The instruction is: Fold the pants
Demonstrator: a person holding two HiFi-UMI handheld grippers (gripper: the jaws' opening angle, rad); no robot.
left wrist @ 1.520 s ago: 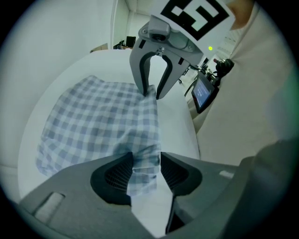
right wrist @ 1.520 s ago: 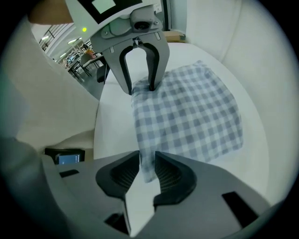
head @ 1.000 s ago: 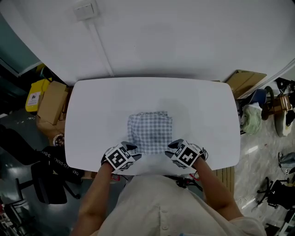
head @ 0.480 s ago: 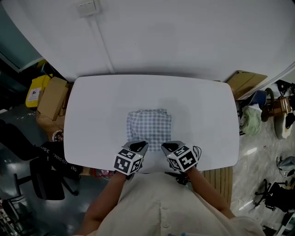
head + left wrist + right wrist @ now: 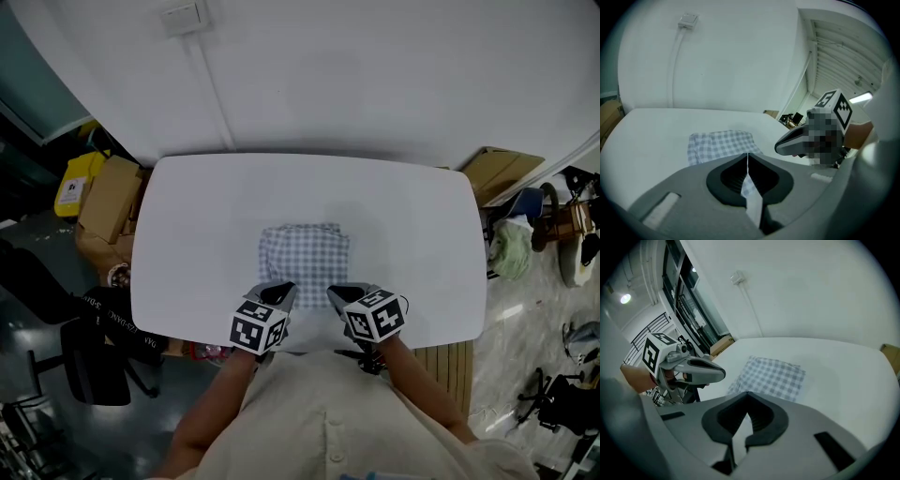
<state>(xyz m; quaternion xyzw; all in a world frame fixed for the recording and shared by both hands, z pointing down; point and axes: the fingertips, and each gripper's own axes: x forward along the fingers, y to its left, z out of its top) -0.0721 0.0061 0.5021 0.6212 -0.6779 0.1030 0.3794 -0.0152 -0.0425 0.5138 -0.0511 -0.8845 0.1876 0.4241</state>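
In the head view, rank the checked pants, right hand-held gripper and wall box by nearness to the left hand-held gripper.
1. checked pants, just ahead of it
2. right hand-held gripper, alongside to its right
3. wall box, high on the far wall

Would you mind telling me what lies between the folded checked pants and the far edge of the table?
Nothing: that stretch of the white table beyond the pants is bare, as the head view shows most clearly.
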